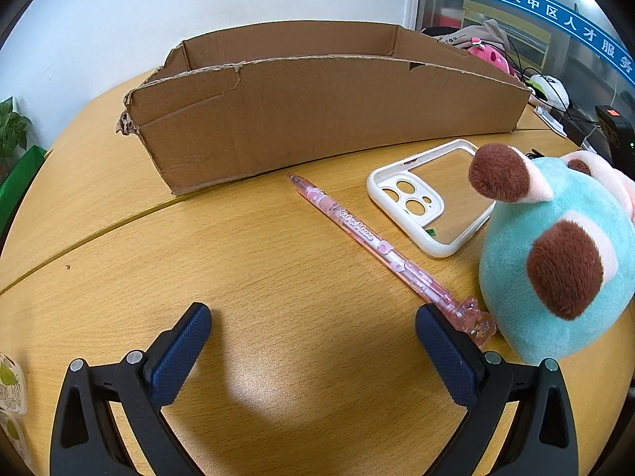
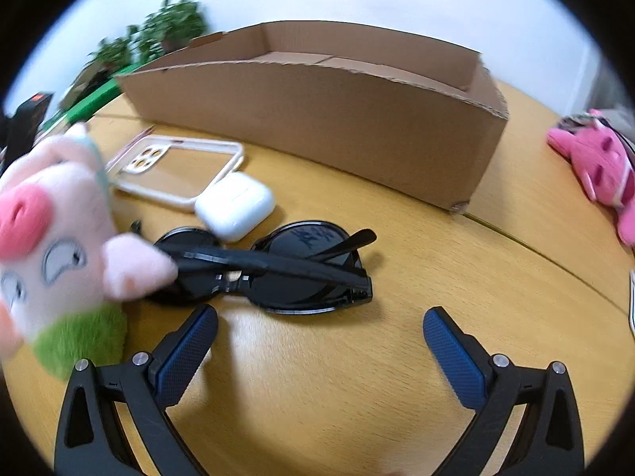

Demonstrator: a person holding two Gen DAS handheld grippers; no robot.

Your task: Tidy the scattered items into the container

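Note:
A brown cardboard box (image 1: 317, 115) with torn edges stands open at the back of the wooden table (image 1: 238, 277); it also shows in the right wrist view as the cardboard box (image 2: 317, 119). A pink pen (image 1: 369, 238), a white phone case (image 1: 428, 198) and a blue plush toy (image 1: 555, 258) lie right of my open left gripper (image 1: 313, 341), whose right finger nearly touches the pen's end. My right gripper (image 2: 321, 341) is open just short of folded black sunglasses (image 2: 278, 269). A white earbud case (image 2: 234, 204), the phone case (image 2: 178, 166) and the plush toy (image 2: 59, 246) sit to the left.
A pink plush item (image 2: 595, 166) lies at the table's right side. Potted plants (image 2: 158, 31) and a green object (image 2: 91, 99) stand behind the box on the left. Cables and a black device (image 1: 615, 131) crowd the far right. A seam (image 1: 99, 234) crosses the tabletop.

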